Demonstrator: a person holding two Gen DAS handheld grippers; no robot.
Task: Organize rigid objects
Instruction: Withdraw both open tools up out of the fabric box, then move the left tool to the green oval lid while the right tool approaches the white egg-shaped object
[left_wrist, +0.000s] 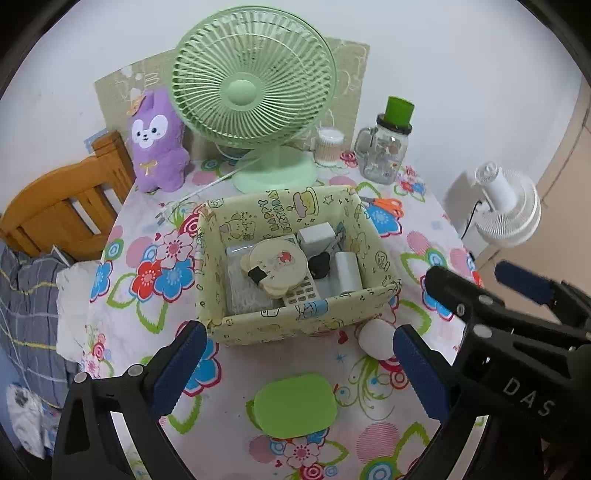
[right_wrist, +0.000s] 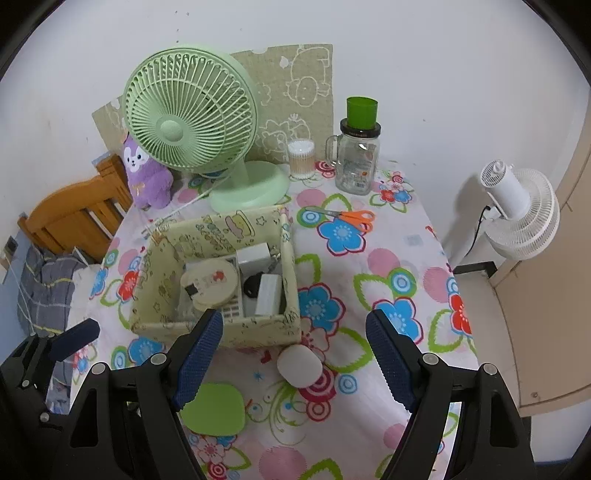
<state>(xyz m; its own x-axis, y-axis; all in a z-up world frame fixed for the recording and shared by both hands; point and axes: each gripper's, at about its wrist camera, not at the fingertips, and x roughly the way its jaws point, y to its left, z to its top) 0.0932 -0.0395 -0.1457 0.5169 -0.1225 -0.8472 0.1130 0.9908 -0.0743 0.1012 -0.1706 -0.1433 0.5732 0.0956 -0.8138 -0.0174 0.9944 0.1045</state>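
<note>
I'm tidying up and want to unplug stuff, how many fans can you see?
2. A green fan stands on the table behind the box. A white fan stands off the table to its right, by the wall.

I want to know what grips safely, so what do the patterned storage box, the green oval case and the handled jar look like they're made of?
Storage box: looks like paper-covered card, matte, with flat folded walls. Green oval case: probably smooth plastic, uniform colour with rounded edges. Jar: clear glass, see-through with highlights.
</note>
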